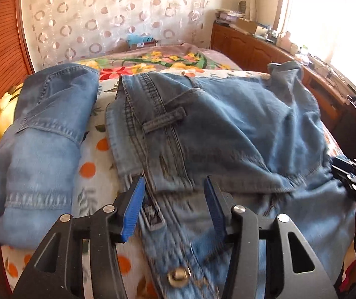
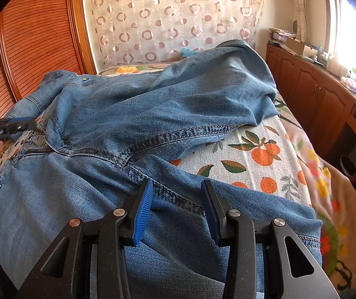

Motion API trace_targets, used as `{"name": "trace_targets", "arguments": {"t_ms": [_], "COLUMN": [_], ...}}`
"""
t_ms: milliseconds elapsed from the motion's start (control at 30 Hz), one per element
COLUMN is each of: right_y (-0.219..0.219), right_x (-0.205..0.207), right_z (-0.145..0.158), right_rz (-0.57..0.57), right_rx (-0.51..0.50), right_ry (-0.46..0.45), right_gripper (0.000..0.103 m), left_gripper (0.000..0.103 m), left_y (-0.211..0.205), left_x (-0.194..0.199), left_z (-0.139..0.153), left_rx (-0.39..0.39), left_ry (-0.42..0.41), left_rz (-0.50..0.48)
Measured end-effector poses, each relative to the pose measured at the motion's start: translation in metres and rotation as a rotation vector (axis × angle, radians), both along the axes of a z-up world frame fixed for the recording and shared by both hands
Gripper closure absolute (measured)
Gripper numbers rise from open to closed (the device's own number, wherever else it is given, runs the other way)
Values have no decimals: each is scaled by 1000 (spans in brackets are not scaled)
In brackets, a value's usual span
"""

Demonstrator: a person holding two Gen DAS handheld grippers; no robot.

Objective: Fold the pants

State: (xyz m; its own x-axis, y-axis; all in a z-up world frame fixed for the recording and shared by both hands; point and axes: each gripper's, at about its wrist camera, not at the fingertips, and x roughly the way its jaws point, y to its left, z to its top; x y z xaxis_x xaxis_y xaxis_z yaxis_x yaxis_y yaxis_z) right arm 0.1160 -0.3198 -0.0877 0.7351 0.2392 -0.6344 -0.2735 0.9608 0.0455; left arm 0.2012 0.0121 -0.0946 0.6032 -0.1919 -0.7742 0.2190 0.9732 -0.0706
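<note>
Left wrist view: the left gripper (image 1: pixel 175 189) hangs half open over soft, stitched denim jeans (image 1: pixel 215 129) on the orange-print bedsheet (image 1: pixel 90 174), gripping nothing; a folded denim bundle (image 1: pixel 40 134) lies beside. Right wrist view: the right gripper (image 2: pixel 176 196), part open, straddles a seamed fold of the jeans (image 2: pixel 153 104); whether it pinches, I cannot tell.

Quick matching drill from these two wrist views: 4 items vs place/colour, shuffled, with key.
Items
1. folded jeans
2. metal button
3. gripper pads
4. cabinets

Matches
A. blue, ribbed
B. brown wood, along the window wall
C. left side of the bed, beside the open jeans
D. on the waistband, between the left gripper's fingers

Pairs: 1-C, 2-D, 3-A, 4-B
</note>
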Motion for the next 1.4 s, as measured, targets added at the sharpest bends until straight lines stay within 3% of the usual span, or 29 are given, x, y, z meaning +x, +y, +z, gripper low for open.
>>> {"name": "trace_targets", "arguments": {"t_ms": [167,233,267,300,400,567,700,867,1000,1133,1233,1300,1400], "right_y": [0,1,1,1,2,4,4,4,3,2,2,2,1], "right_x": [0,0,0,0,-1,-1,0,0,1,1,1,1,1], "right_z": [0,0,0,0,0,0,0,0,0,1,2,2,2], "right_rz": [-1,-3,-3,-4,-4,-5,-5,-5,-4,-4,-3,-4,-3], "right_rx": [2,4,7,10,9,14,15,13,10,11,11,11,11], "right_ry": [-1,-2,-2,-1,-2,1,2,2,4,7,6,6,5], "right_gripper": [62,61,61,61,61,61,61,61,61,61,61,61,61], "left_gripper": [53,53,57,72,85,87,87,87,86,82,72,59,47], "left_y": [-2,-5,-6,-7,-10,-6,12,13,9,8,9,8,10], "left_x": [21,19,18,17,13,-13,-48,-75,-69,-74,-76,-75,-76], "left_z": [-15,-17,-16,-16,-11,16,43,29,6,9,17,22,30], "left_rx": [24,41,49,47,27,4,-80,-48,-18,-7,-10,-4,-18], "left_ry": [53,32,27,29,40,-59,-113,-74,-28,-40,-52,-67,-106], "left_rz": [12,2,-6,-13,-38,-16,-1,-10,-12,-17,-10,-6,-18]}}
